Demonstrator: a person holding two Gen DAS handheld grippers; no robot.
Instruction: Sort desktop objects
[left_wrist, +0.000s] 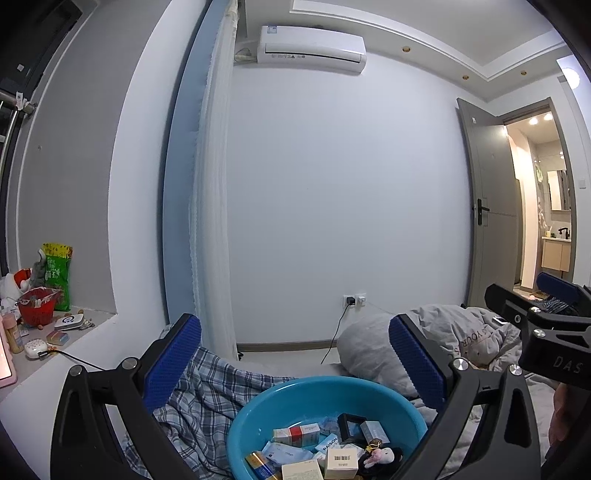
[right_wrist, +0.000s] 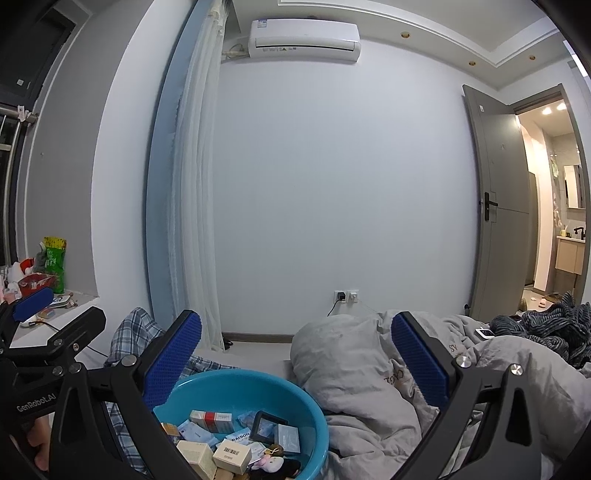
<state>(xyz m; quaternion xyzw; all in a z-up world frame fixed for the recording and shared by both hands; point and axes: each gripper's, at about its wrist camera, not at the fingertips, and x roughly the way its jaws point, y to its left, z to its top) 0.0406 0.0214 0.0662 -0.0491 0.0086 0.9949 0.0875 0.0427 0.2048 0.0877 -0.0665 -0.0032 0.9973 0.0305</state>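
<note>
Both grippers hang above a bed with their blue-padded jaws spread wide and nothing between them: the left gripper (left_wrist: 295, 354) sits over the far rim of a blue plastic basin (left_wrist: 258, 413), and the right gripper (right_wrist: 295, 350) is just to its right, over a grey duvet (right_wrist: 354, 376). The basin rests on the bedding, against a blue-checked cloth (left_wrist: 199, 387) on its left and the duvet on its right. It holds a heap of small cartons: a red-and-white box (left_wrist: 297, 432), a pale blue box reading "RAISON" (right_wrist: 238, 435), a beige box with a barcode label (left_wrist: 341, 460), a dark framed square case (right_wrist: 268, 424), a gold-and-blue pack (left_wrist: 260, 463), and a small pink-and-black plush toy (left_wrist: 382, 458) at the near edge. Printed letters on the duvet are partly folded away; "YOUR" seems legible from the left wrist view. The right gripper body (left_wrist: 554, 354) carries "DAS", and the left gripper body (right_wrist: 37, 395) reads "GenRobot.AI". On the windowsill (left_wrist: 92, 325) at the left stand a green snack bag (left_wrist: 57, 275) and a red tub (left_wrist: 37, 308). A white phone (right_wrist: 484, 333) lies on the duvet's far right edge.
</note>
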